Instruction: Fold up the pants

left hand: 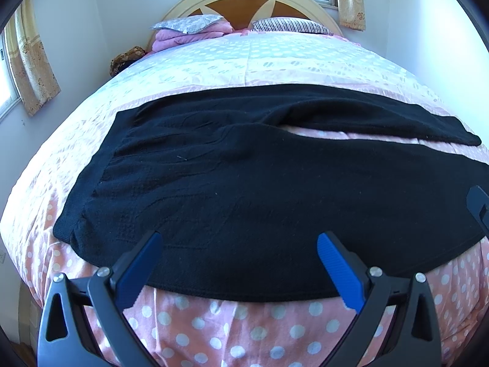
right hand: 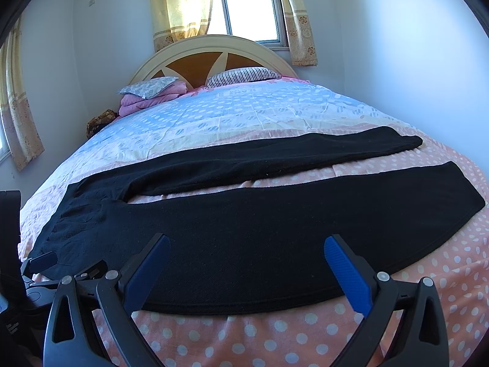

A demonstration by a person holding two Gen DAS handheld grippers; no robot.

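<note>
We hold both grippers spread wide and gripping nothing: the left gripper (left hand: 240,270) and the right gripper (right hand: 247,272) sit low in their frames over the near hem of the black pants (left hand: 244,189). The pants lie flat across the middle of the frame on the polka-dot bed (left hand: 244,330), legs parted toward the right.

Polka-dot bed (right hand: 305,330) with black pants (right hand: 244,244), pillows (right hand: 244,75), folded pink blanket (right hand: 143,102)

- The black pants (right hand: 244,229) lie flat and spread out across the near end of the bed.
- The waist is on the left.
- Both legs stretch right, a little apart.
</note>
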